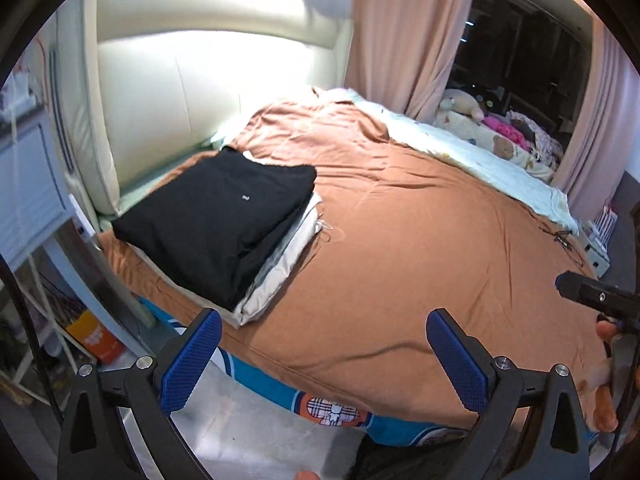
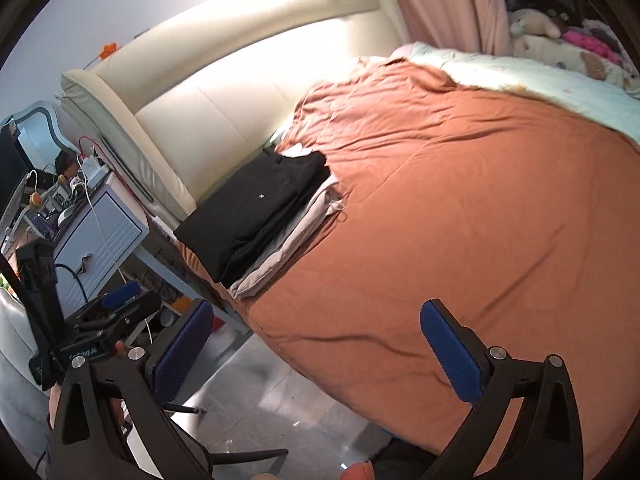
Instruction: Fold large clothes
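Left hand-held gripper: blue ribbed pads spread wide, nothing between them, only bed edge and floor showing in the gap. Right hand-held gripper: same, jaws fully apart, empty. Both hung over the near edge of the bed and pointed down at it, clear of any fabric. My read: a release posture, hands off the work.

Grey tiled floor sat under the near bed edge. A blue printed cartoon sheet showed below the rust-orange bedspread, which was smoothed over most of the mattress, likely so it served as the folding area.

Task item: a folded black garment with a small white chest logo lay on the left side of the bed, squared up on top of a folded light grey-white garment. It was stacked at the left edge, near the headboard, probably to keep the middle free for spreading the next piece. The fold looked finished: edges aligned, no loose sleeves visible.

Left of the bed stood a pale blue bedside cabinet with cables on top. Behind the stack: the cream padded leather headboard.

Far right: a pale mint quilt was pushed along the far edge, out of the way. Beyond it were the pink curtain and soft toys by the dark window.
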Demonstrator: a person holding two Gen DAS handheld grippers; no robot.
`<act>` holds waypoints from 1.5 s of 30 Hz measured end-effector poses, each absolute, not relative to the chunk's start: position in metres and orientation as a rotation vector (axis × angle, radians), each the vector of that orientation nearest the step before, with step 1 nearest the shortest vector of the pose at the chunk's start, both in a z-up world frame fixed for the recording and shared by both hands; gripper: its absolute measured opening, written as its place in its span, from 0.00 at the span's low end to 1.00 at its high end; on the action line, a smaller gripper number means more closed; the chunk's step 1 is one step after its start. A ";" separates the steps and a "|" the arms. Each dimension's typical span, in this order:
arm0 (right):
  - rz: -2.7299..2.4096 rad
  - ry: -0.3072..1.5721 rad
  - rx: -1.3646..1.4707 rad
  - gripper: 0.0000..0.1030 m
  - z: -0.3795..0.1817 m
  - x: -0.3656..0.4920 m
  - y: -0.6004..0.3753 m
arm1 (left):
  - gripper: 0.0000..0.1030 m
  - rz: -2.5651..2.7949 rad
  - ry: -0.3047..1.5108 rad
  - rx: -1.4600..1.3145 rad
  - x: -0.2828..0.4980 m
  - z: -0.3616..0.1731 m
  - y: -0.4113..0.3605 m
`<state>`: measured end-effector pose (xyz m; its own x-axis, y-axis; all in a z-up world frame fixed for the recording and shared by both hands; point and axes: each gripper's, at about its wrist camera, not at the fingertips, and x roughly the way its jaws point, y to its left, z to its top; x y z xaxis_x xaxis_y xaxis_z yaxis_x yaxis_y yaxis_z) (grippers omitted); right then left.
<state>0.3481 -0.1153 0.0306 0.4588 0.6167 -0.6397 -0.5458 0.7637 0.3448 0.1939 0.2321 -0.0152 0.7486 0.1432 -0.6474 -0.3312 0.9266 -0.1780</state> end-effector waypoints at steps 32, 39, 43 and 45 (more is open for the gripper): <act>0.572 0.576 -0.001 1.00 0.044 0.089 -0.238 | 1.00 0.117 0.443 -0.172 -0.010 0.020 0.105; 0.497 0.514 -0.042 1.00 0.034 0.043 -0.252 | 1.00 0.075 0.414 -0.151 -0.039 0.010 0.086; 0.470 0.508 -0.009 1.00 0.023 0.024 -0.259 | 1.00 0.064 0.410 -0.139 -0.046 0.002 0.081; 0.463 0.506 -0.003 1.00 0.019 0.017 -0.260 | 1.00 0.059 0.407 -0.130 -0.050 -0.001 0.078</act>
